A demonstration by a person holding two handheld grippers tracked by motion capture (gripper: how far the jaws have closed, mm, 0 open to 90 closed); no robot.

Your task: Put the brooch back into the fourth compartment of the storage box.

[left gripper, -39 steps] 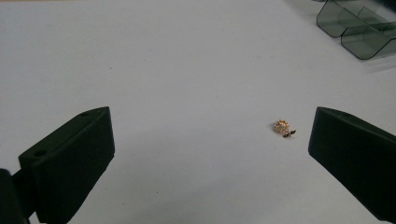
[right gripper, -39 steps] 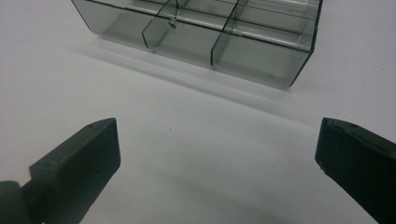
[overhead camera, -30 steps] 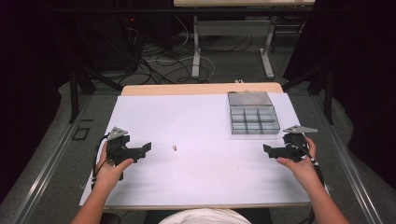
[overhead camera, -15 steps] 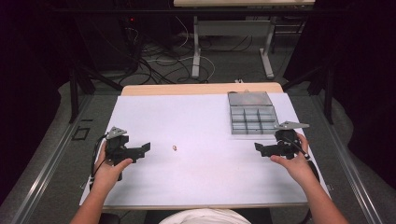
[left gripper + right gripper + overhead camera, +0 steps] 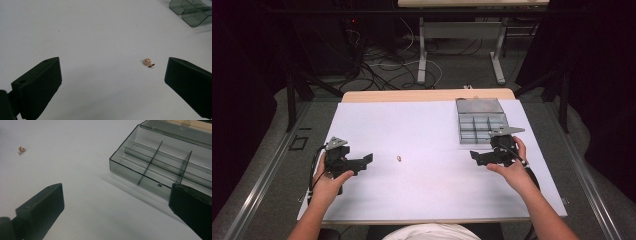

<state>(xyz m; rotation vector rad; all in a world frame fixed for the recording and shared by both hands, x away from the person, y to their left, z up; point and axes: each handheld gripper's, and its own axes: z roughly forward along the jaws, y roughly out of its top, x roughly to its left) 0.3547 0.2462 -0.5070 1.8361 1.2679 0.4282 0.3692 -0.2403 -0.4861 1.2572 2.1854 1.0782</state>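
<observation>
One gold trinket, one compartment box, two grippers

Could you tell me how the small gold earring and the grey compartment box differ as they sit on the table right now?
The gold earring is tiny and glittery; the compartment box is far larger, smoky and see-through. The earring lies mid-table, between the left tool and the right tool; the box sits toward the far right, beside the right tool. The box is lid-open, its visible compartments bare. Both rest on the white table, untouched.
</observation>
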